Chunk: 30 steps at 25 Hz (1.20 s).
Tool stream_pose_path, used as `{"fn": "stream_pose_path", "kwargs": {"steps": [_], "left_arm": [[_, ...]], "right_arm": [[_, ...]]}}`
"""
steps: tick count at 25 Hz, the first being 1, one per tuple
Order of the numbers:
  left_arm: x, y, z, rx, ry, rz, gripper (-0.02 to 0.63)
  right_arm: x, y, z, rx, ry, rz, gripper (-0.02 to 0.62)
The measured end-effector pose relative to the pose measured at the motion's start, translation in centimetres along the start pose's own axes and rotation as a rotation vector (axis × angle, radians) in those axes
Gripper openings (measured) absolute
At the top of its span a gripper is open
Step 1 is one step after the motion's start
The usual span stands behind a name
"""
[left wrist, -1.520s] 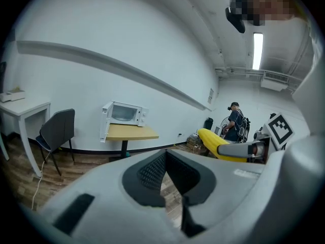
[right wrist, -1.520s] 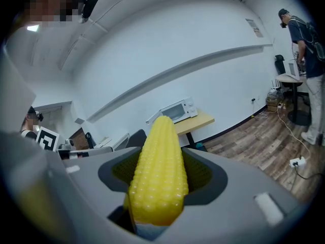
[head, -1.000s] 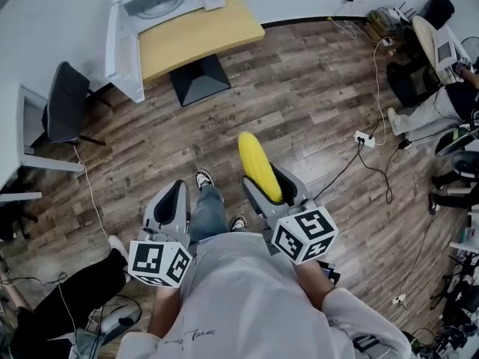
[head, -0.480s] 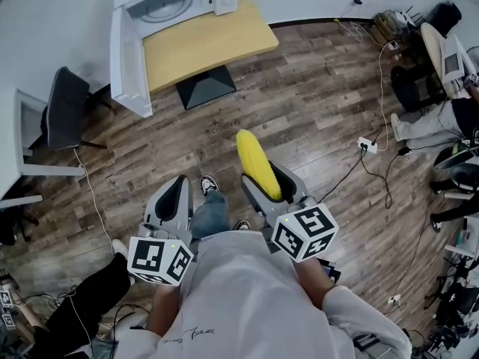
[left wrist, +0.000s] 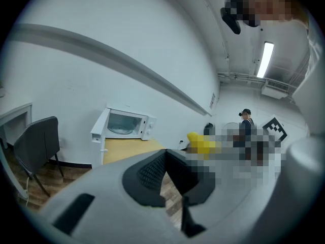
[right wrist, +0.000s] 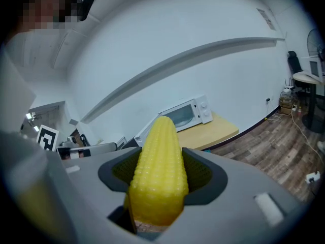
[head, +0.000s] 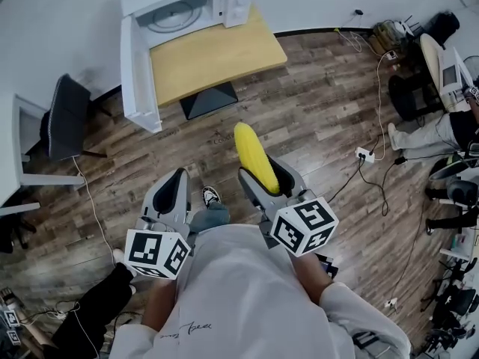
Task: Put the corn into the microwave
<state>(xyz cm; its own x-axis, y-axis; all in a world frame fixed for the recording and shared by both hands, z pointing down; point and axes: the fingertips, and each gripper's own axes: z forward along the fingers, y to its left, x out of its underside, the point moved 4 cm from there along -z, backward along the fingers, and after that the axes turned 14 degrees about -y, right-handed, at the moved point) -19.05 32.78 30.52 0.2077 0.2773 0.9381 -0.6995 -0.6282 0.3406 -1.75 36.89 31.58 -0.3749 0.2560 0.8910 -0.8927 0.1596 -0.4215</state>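
Your right gripper [head: 271, 189] was clamped on the corn [head: 254, 155], one jaw on each flank of the cob, with the lower end seated between the pads. Your left gripper [head: 171, 197] had its jaws together with nothing between them.

The corn was well short of the microwave [head: 187, 10], out over the wood floor [head: 322, 111] and not yet above the table [head: 217, 54] the microwave stands on. From the corn, the microwave lay ahead and a little to your left. The right gripper was the nearer of the two to it.

The cob's long axis ran along the jaws. Its rounded tip stuck out past the fingertips and aimed roughly at the table's near edge, slightly left of straight ahead, so it pointed much the way it had to travel.

The microwave's door [head: 138, 77] stood swung wide on the left of the cavity, and the glass turntable [head: 174, 17] showed inside. I judge the opening was free for a tip-first entry from the front.
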Motion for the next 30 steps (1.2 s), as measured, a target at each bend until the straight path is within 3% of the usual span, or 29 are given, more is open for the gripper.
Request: {"fn": "stream_pose_path", "kwargs": {"steps": [11,30], "left_arm": [[-2.5,3.3,2.3,0.038,-0.037,0.018,-0.011],[-3.4,5.8,6.0,0.028,-0.031,0.025,-0.011]], "right_arm": [[-1.7,0.6,4.1,0.016,-0.044,-0.026,0.262],[-2.7,-1.0,9.5,0.006,-0.036,-0.013,0.262]]}}
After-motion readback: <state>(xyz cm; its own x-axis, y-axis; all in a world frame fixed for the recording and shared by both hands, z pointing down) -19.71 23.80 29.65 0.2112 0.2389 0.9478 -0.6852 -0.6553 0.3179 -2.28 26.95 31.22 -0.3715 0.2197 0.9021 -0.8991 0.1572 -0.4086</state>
